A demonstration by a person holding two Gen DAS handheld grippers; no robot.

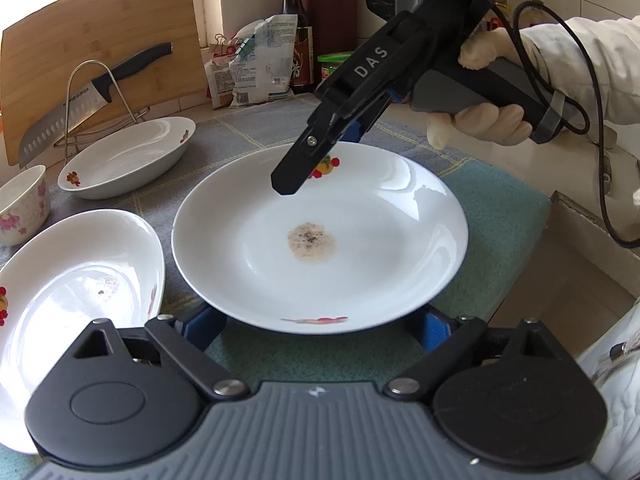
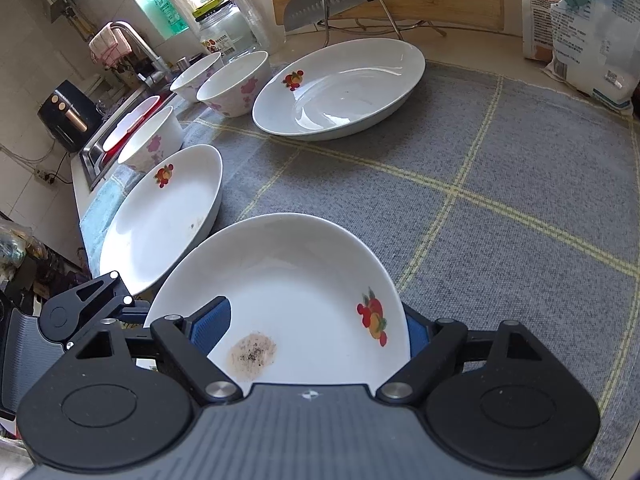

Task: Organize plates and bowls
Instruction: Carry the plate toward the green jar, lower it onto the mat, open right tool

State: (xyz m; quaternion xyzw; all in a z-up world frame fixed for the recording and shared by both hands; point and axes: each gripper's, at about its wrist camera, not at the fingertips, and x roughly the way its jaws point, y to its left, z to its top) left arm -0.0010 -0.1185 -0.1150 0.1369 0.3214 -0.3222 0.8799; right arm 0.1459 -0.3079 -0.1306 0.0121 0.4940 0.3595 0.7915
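A white stained plate [image 1: 320, 240] with fruit prints lies on the mat, seen also in the right wrist view [image 2: 296, 292]. My right gripper [image 1: 320, 140] closes over its far rim: one finger [image 1: 294, 168] above, the blue-padded one below; in its own view the pads [image 2: 214, 322] flank the plate. My left gripper's blue pads [image 1: 204, 326] sit wide apart at the near rim, and whether they touch it is hidden. A second plate [image 2: 160, 220] lies left, a third [image 2: 340, 88] far back. Three floral bowls [image 2: 236, 82] stand near the sink.
A knife [image 1: 76, 108] rests on a wire rack against a bamboo board [image 1: 100, 44]. Bags, a sauce bottle [image 1: 296, 32] and jars line the back wall. The counter edge [image 1: 580, 216] drops off at right. The sink [image 2: 120, 132] lies far left.
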